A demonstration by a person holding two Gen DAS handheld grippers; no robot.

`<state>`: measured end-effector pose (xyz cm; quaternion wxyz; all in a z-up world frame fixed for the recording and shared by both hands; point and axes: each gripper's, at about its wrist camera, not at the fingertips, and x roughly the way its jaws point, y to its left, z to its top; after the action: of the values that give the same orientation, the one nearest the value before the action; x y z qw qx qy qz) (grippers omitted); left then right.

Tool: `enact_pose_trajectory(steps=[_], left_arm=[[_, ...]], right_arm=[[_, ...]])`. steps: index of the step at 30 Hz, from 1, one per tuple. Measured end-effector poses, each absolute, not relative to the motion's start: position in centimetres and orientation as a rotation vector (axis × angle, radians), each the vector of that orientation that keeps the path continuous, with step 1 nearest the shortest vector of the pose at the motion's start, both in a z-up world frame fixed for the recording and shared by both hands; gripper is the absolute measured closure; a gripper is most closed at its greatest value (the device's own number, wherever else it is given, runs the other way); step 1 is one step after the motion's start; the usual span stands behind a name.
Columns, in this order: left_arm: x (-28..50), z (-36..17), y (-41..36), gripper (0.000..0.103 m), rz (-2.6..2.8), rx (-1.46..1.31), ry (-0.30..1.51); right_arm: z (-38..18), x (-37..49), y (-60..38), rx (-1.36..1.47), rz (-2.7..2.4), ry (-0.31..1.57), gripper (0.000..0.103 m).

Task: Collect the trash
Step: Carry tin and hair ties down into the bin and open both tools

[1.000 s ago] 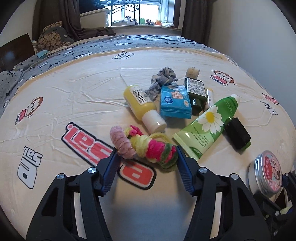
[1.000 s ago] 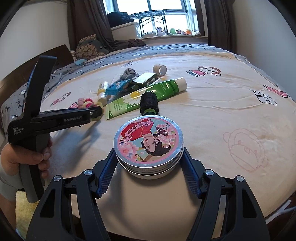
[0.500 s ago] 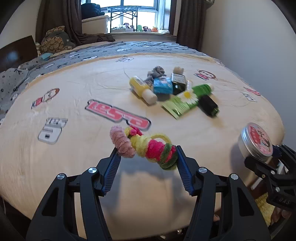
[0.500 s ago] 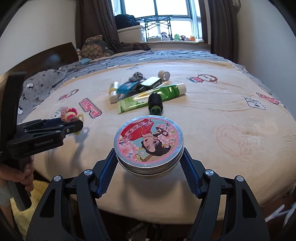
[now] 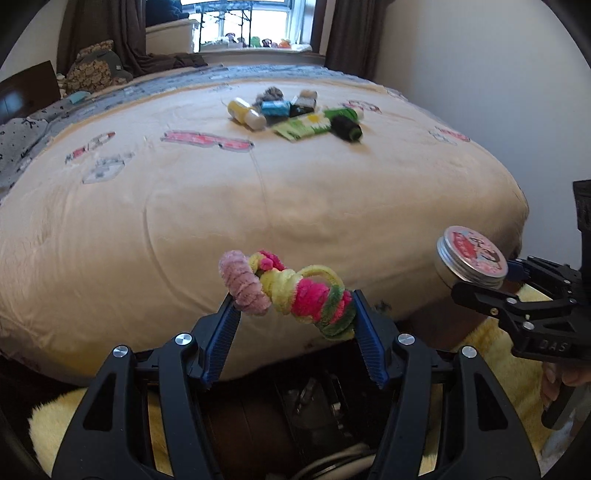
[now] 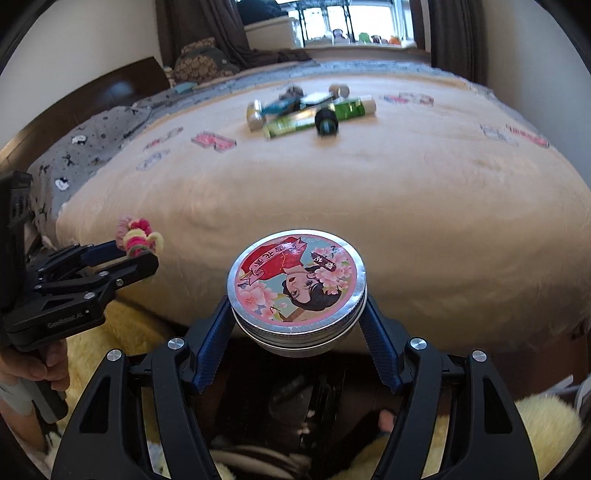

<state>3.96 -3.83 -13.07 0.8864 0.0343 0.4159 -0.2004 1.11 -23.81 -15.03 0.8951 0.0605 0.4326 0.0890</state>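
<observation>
Both grippers carry a load just off the near edge of the bed (image 5: 258,206).

The left gripper (image 5: 291,314) is clamped on a fuzzy bundle of hair ties (image 5: 288,291); the right gripper (image 6: 295,321) is clamped on a round tin (image 6: 295,284) with a floral lid. The bed wears a beige blanket with cartoon prints. Far up the bed lie a yellow bottle (image 5: 245,110), a green tube (image 5: 314,123) and a black spool (image 5: 345,127), clustered together. Beyond the bed: a window (image 5: 255,18), dark curtains. Below the bed's edge lies a yellow furry rug (image 6: 122,332).
</observation>
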Motion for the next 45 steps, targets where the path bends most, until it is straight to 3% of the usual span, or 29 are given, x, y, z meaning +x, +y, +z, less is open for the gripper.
enact_pose_trajectory(steps=[23,31,33,45], left_arm=[[2.1,-25.8,-6.6,0.044,-0.529,0.131,1.285],[2.0,-26.3,-6.9,0.035,-0.551,0.137,1.302],[2.2,-26.2,-6.7,0.029,-0.536,0.13,1.299],[2.6,-23.6,-5.3,0.024,-0.476,0.118,1.217]], right_arm=[[-24.8,1.6,-22.5,0.225,0.199,1.222,0.034],[-25.8,2.2,-23.7,0.275,0.182,1.241,0.033],[-25.6,2.2,-24.1,0.289,0.17,1.231,0.028],[-22.7,2.4,-25.1,0.324,0.173,1.159,0.027]])
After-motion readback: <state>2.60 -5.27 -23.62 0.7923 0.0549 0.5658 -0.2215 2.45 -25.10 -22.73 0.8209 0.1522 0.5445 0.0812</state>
